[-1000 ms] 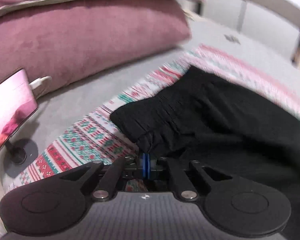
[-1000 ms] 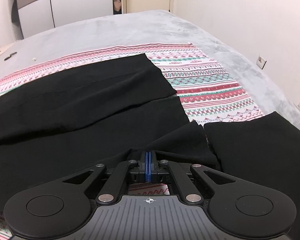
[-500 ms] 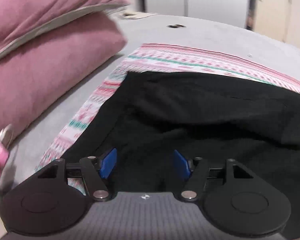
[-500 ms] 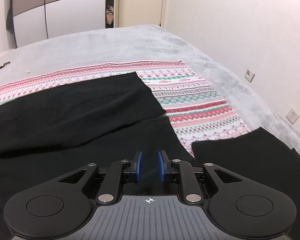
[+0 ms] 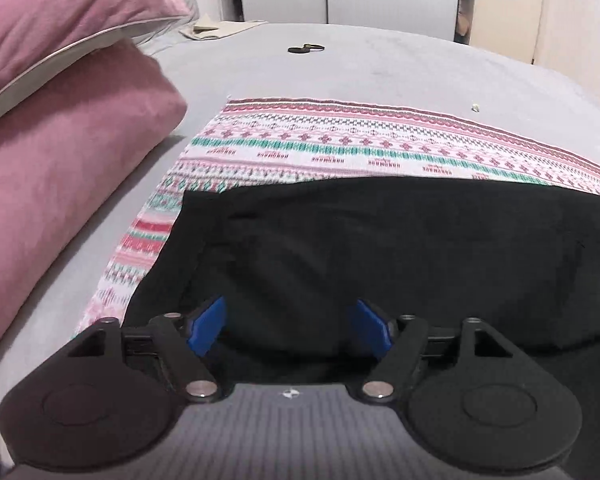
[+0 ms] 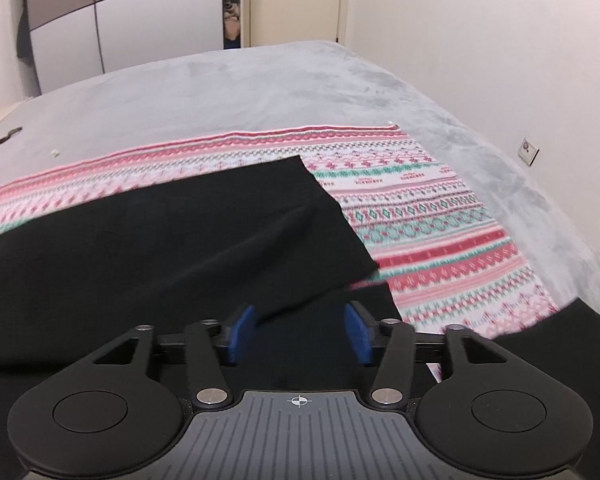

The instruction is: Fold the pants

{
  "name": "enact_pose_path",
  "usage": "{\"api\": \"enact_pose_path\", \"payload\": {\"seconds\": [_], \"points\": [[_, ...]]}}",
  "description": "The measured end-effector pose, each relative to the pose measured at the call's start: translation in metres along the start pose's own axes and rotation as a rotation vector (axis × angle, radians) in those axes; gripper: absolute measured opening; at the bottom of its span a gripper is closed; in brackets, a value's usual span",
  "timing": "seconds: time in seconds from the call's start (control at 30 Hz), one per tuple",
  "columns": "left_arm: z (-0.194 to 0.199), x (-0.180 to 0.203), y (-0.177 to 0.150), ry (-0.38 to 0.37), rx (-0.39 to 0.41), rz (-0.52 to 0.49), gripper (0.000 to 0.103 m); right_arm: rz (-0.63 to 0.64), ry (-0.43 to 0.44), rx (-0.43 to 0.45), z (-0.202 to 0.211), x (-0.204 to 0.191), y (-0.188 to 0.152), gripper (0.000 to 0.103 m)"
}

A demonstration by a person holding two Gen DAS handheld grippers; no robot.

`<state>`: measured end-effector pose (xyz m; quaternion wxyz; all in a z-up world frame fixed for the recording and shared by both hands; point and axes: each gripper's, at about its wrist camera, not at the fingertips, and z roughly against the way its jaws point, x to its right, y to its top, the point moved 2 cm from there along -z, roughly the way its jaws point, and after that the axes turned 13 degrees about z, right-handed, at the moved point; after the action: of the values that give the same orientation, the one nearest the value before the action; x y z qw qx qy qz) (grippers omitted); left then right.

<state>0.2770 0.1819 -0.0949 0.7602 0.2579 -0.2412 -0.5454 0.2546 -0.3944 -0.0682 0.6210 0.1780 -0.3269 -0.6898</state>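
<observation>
Pants (image 5: pixel 400 248) lie spread on the patterned cloth (image 5: pixel 340 140), which lies on the grey bed (image 5: pixel 380 68). They are black and take up most of the lower part of both views.

At the far left of the left view we see two pink pillows (image 5: pixel 68 128), one stacked on the other, beside the cloth. Next to them comes the left edge of the pants, with a strip of cloth showing along it. Our left gripper (image 5: pixel 290 326) is over this end of the pants, and its jaws are wide apart with nothing between the blue pads (image 5: pixel 208 324) (only the black fabric shows below them). We cannot tell whether the pads touch the fabric. Farther back on the bed lies a small dark object (image 5: pixel 306 49), too small to name.

In the right view the pants run from the left border toward the middle, and their end there forms a corner (image 6: pixel 300 160) on the cloth (image 6: pixel 420 208). A fold line crosses the fabric just in front of our right gripper (image 6: pixel 298 334). Its jaws are also apart and grip nothing; the fabric edge passes under the gap between them. To the right of the gripper the cloth is bare, and beyond it another dark piece of fabric (image 6: pixel 580 340) shows at the lower right border. We cannot tell if it belongs to the pants. The white wall (image 6: pixel 500 60) closes the view on that side.
</observation>
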Motion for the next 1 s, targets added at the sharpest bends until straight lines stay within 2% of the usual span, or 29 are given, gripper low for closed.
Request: {"api": "enact_pose_path", "payload": {"seconds": [0.13, 0.23, 0.43, 0.67, 0.73, 0.77, 0.8, 0.83, 0.87, 0.9, 0.93, 0.97, 1.0], "points": [[-0.027, -0.002, 0.017, 0.029, -0.005, -0.022, 0.096, 0.018, -0.008, -0.043, -0.033, 0.002, 0.021, 0.055], [-0.044, -0.007, 0.032, 0.029, -0.016, -0.014, 0.1, 0.008, 0.014, -0.081, -0.061, 0.007, 0.036, 0.059], [-0.076, -0.012, 0.06, 0.085, -0.027, 0.001, 0.101, 0.048, 0.02, -0.141, -0.115, 0.008, 0.061, 0.06], [-0.111, -0.01, 0.072, 0.088, -0.067, 0.01, 0.099, 0.005, 0.07, -0.144, -0.159, 0.016, 0.087, 0.061], [-0.118, -0.009, 0.069, 0.086, -0.07, -0.002, 0.075, -0.003, 0.079, -0.145, -0.172, 0.016, 0.092, 0.061], [-0.12, -0.009, 0.067, 0.073, -0.063, -0.004, 0.067, -0.002, 0.081, -0.145, -0.177, 0.016, 0.093, 0.061], [-0.122, -0.009, 0.067, 0.046, -0.059, 0.006, 0.034, 0.004, 0.075, -0.142, -0.184, 0.015, 0.095, 0.061], [-0.123, -0.009, 0.067, 0.03, -0.068, 0.021, 0.022, 0.012, 0.065, -0.131, -0.188, 0.014, 0.097, 0.061], [-0.123, -0.008, 0.067, 0.035, -0.067, 0.025, 0.022, 0.021, 0.049, -0.119, -0.193, 0.014, 0.098, 0.06], [-0.122, -0.004, 0.067, 0.047, -0.058, 0.0, 0.022, 0.026, 0.043, -0.112, -0.196, 0.014, 0.1, 0.057], [-0.122, 0.0, 0.066, 0.056, -0.045, -0.03, 0.022, 0.032, 0.059, -0.097, -0.198, 0.013, 0.101, 0.047], [-0.122, 0.003, 0.065, 0.064, -0.034, -0.049, 0.022, 0.04, 0.085, -0.086, -0.199, 0.011, 0.102, 0.016], [-0.122, 0.004, 0.065, 0.067, -0.029, -0.048, 0.022, 0.04, 0.099, -0.089, -0.199, 0.009, 0.103, 0.0]]}}
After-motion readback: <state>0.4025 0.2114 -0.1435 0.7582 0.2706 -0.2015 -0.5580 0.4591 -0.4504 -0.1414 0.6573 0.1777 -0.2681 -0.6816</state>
